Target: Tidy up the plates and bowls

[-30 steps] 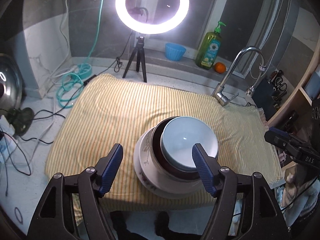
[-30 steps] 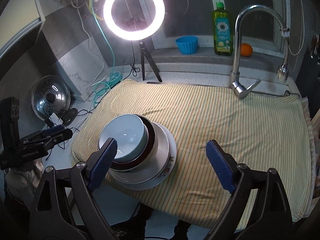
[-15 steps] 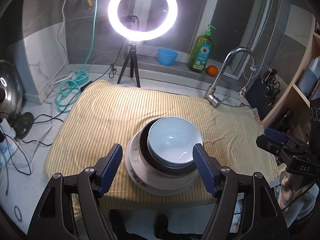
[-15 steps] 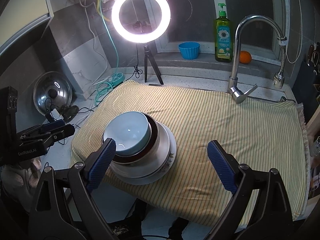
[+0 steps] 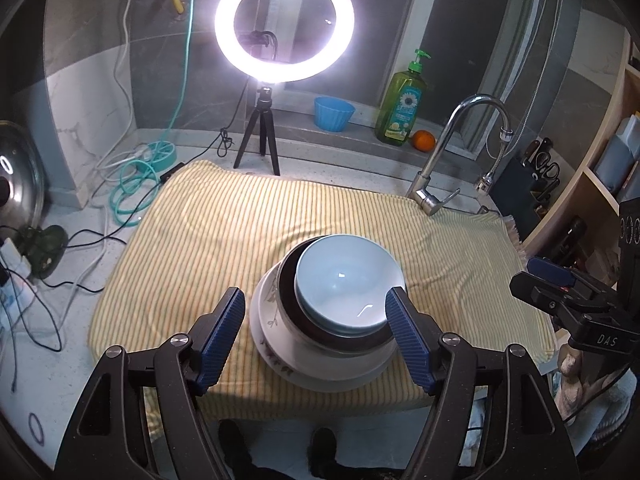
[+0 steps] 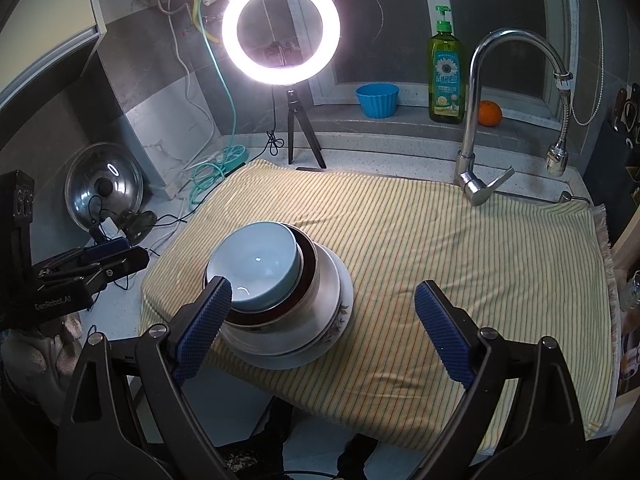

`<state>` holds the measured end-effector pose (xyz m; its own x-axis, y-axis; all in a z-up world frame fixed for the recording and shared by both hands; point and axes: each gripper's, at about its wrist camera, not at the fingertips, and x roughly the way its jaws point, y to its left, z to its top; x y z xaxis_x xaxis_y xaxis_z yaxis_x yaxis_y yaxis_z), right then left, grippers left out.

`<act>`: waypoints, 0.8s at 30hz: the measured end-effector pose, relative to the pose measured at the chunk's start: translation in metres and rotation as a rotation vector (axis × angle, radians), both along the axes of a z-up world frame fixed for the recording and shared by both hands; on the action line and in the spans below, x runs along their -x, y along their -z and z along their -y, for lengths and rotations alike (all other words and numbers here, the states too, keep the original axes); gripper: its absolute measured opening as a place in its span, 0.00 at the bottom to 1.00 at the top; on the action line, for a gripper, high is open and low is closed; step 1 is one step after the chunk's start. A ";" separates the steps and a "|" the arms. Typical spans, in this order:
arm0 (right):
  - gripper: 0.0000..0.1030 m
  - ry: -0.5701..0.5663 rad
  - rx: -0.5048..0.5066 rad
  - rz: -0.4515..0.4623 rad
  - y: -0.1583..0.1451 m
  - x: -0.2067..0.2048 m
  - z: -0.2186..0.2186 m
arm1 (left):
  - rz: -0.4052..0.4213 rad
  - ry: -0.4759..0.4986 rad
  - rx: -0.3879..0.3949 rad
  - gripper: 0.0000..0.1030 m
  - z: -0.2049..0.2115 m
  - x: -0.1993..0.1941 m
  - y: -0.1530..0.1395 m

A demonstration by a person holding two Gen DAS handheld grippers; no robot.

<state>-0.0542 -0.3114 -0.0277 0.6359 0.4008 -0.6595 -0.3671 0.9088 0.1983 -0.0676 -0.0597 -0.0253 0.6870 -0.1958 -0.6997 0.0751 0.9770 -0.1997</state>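
A light blue bowl (image 5: pixel 347 282) sits nested in a dark brown-rimmed bowl (image 5: pixel 289 292), which rests on a white floral plate (image 5: pixel 266 320); the stack stands near the front edge of a yellow striped cloth (image 5: pixel 224 232). My left gripper (image 5: pixel 316 336) is open and empty, held above and in front of the stack. The stack also shows in the right wrist view: blue bowl (image 6: pixel 256 264), brown bowl (image 6: pixel 310 276), plate (image 6: pixel 340 312). My right gripper (image 6: pixel 322 320) is open and empty, above the cloth (image 6: pixel 460 248) to the right of the stack.
A ring light on a tripod (image 5: pixel 285 24) stands behind the cloth. A faucet (image 5: pixel 448 164), a green soap bottle (image 5: pixel 402 108), a blue cup (image 5: pixel 334 112) and an orange (image 5: pixel 424 140) are at the back. Cables and a pot lid (image 6: pixel 104 192) lie left.
Both grippers have pulled back and up from the stack, which now looks smaller and farther. The stack has not moved. Both grippers stay open.
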 end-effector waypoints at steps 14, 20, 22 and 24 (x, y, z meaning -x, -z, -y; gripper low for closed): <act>0.92 0.014 0.003 -0.006 0.003 -0.001 0.001 | 0.005 0.013 -0.004 0.70 0.002 -0.001 -0.001; 0.92 0.013 0.002 -0.004 0.003 -0.001 0.001 | 0.004 0.017 -0.008 0.70 0.003 -0.002 -0.001; 0.92 0.014 0.003 -0.005 0.003 0.000 0.001 | 0.007 0.014 -0.017 0.70 0.003 -0.002 -0.002; 0.92 0.016 0.002 -0.005 0.003 0.000 0.000 | 0.014 0.008 -0.029 0.71 0.003 -0.001 -0.003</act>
